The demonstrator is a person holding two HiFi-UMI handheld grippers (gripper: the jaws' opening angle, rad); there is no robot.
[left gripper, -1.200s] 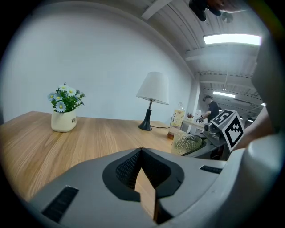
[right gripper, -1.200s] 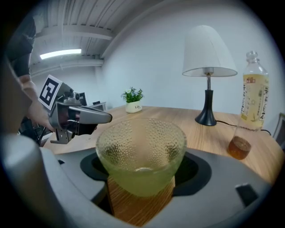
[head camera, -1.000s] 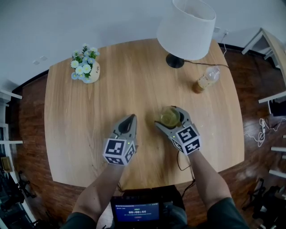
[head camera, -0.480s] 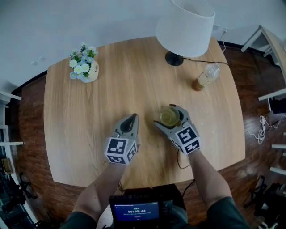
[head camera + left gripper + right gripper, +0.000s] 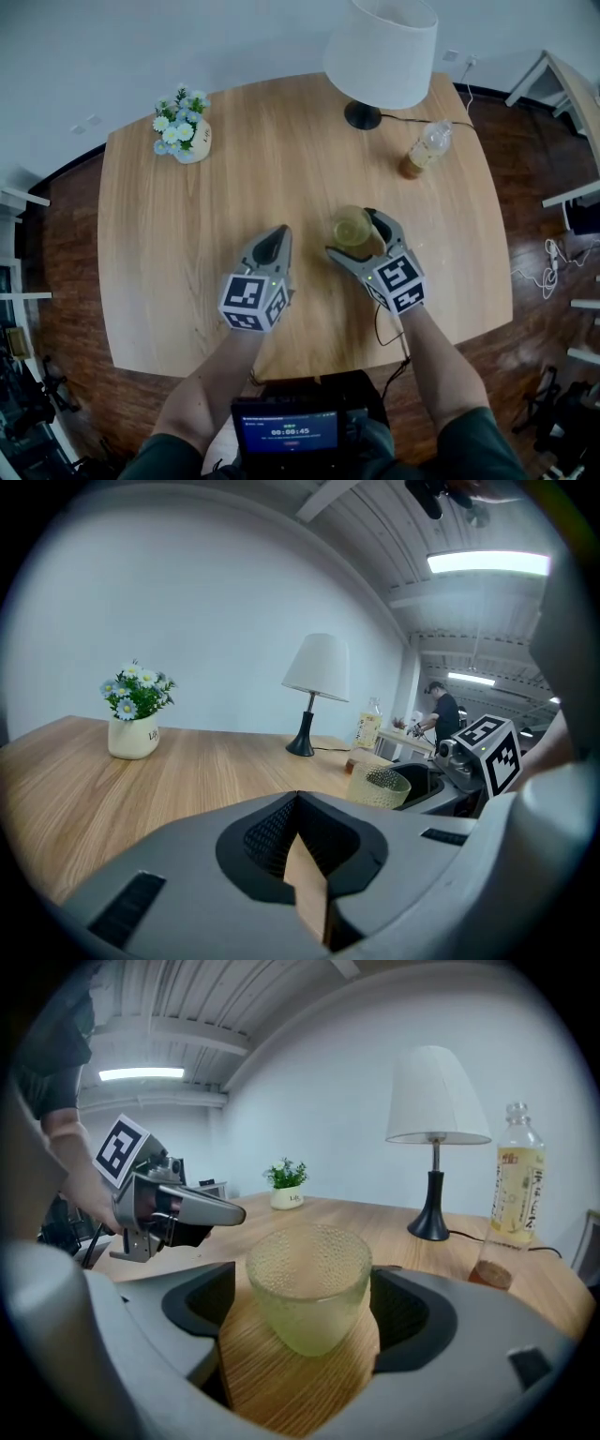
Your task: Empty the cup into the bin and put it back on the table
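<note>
A pale yellow-green dimpled glass cup (image 5: 352, 226) stands upright on the wooden table (image 5: 234, 187); I cannot see what it holds. My right gripper (image 5: 353, 234) is open around it. Its jaws have just been opening, and the cup (image 5: 309, 1297) sits between them with a gap on the left side. My left gripper (image 5: 277, 234) is shut with nothing in it, resting low over the table a little to the left of the cup. In the left gripper view the jaws (image 5: 300, 803) meet at the tip, and the cup (image 5: 378, 786) shows to the right. No bin is in view.
A white-shaded lamp (image 5: 380, 52) on a black base stands at the far edge, with a capped bottle (image 5: 424, 148) of amber drink to its right. A small flower pot (image 5: 185, 134) stands far left. A screen (image 5: 289, 433) sits below the near table edge.
The right jaws have spread wider around the cup, which now stands nearer their tips. The left gripper has kept its place.
</note>
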